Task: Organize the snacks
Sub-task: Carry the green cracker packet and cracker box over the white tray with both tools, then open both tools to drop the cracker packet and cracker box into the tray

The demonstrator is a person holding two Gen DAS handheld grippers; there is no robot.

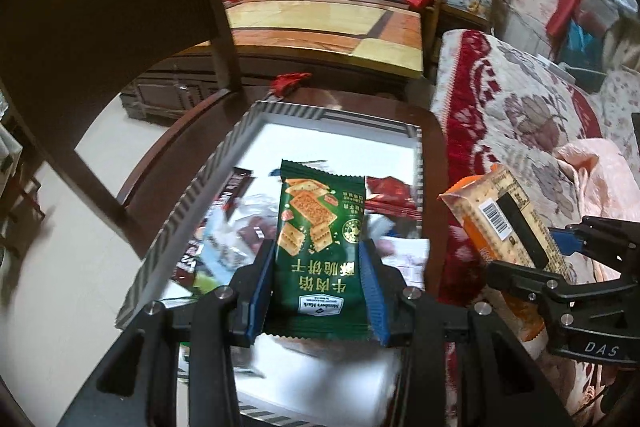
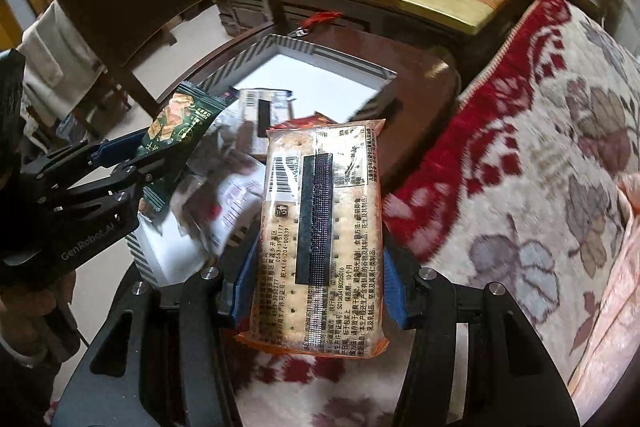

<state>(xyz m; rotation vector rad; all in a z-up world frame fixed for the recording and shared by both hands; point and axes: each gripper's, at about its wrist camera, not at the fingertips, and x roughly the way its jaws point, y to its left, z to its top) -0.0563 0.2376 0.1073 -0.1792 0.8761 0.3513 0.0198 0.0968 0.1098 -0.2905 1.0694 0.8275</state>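
Two tools gripping: left tool [image 1: 320, 291] green Member's Mark packet [image 1: 320, 239]; right tool [image 2: 316, 283] orange cracker pack [image 2: 320, 235], barcoded.

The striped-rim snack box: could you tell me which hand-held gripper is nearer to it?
Left. The left hand-held gripper hangs over the striped-rim snack box with the green cracker packet; the right hand-held gripper is beside it, above the floral blanket.

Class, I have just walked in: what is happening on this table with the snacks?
A person holds a pair of tongs in each hand. The left tongs grip a green cracker packet above a striped box with more snacks in it. The right tongs grip an orange cracker packet off to the box's right, over a floral cover.
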